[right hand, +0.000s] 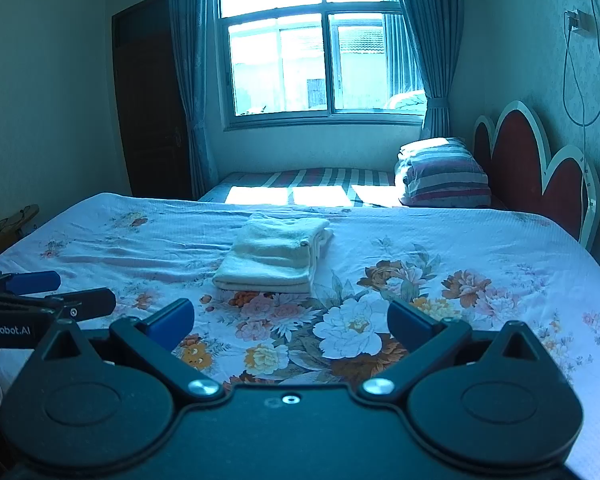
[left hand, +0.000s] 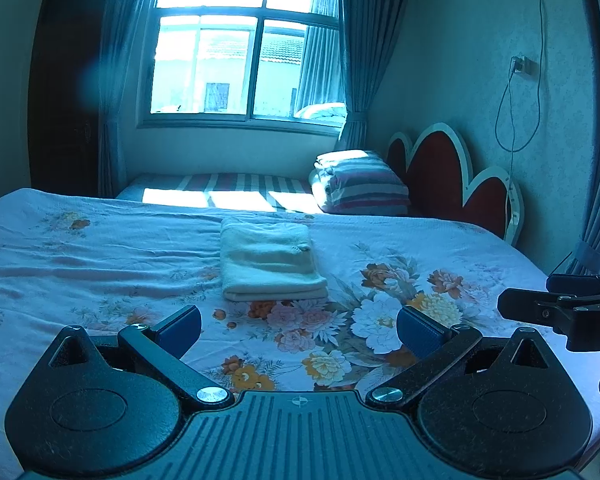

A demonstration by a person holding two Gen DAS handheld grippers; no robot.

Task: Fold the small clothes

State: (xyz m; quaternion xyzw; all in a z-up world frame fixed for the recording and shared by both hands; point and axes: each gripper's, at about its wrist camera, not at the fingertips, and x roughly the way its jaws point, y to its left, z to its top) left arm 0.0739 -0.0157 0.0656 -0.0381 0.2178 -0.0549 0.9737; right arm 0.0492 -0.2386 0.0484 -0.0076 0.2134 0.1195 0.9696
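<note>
Holding my left tool [left hand: 299,330] and right tool [right hand: 291,320] side by side above the bed [left hand: 100,264], both spread wide and empty, I judge the folding finished: the pale cloth [left hand: 269,264] lies squared in layers mid-bed, well ahead of both, nothing unfolded in sight, and no basket or box anywhere in view

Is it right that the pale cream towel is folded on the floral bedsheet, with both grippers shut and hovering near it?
Not quite. The pale cream folded towel does lie on the floral bedsheet, but the left gripper and right gripper are both open and empty, as each wrist view shows.
</note>
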